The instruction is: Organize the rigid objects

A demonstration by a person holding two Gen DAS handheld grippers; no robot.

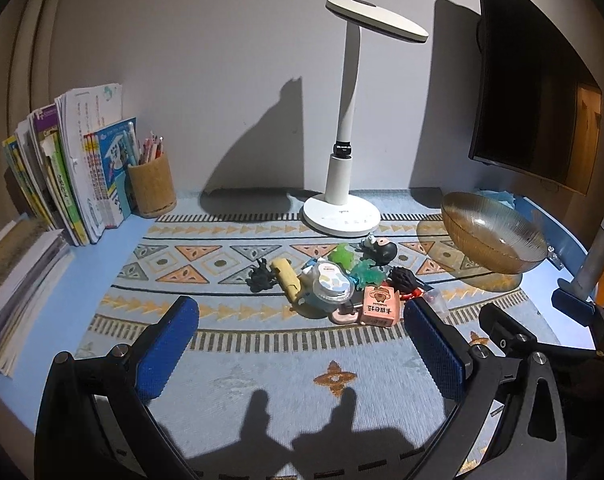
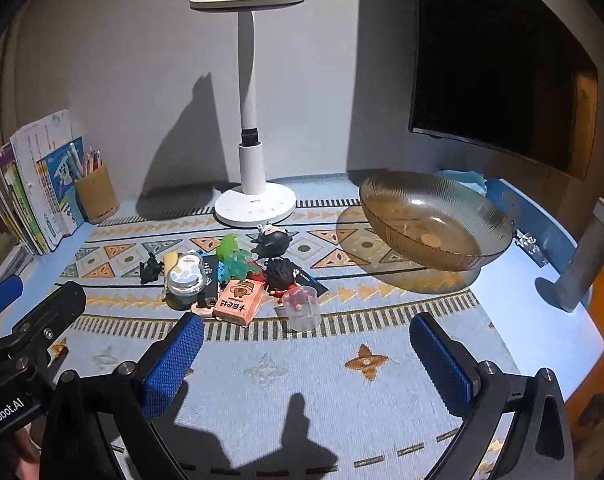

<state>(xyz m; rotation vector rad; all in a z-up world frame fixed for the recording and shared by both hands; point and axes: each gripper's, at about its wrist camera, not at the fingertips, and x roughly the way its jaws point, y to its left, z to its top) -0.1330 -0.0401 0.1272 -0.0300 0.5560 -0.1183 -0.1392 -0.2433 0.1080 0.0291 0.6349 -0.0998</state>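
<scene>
Both the left gripper (image 1: 300, 350) and the right gripper (image 2: 306, 364) hovered with fingers spread wide and empty above the patterned mat (image 2: 262, 368), the pile of small toys (image 2: 230, 276) lying just left of the glass bowl (image 2: 434, 220)

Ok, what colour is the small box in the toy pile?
Pink box, with a brown cartoon animal; clearest in the right wrist view.
</scene>
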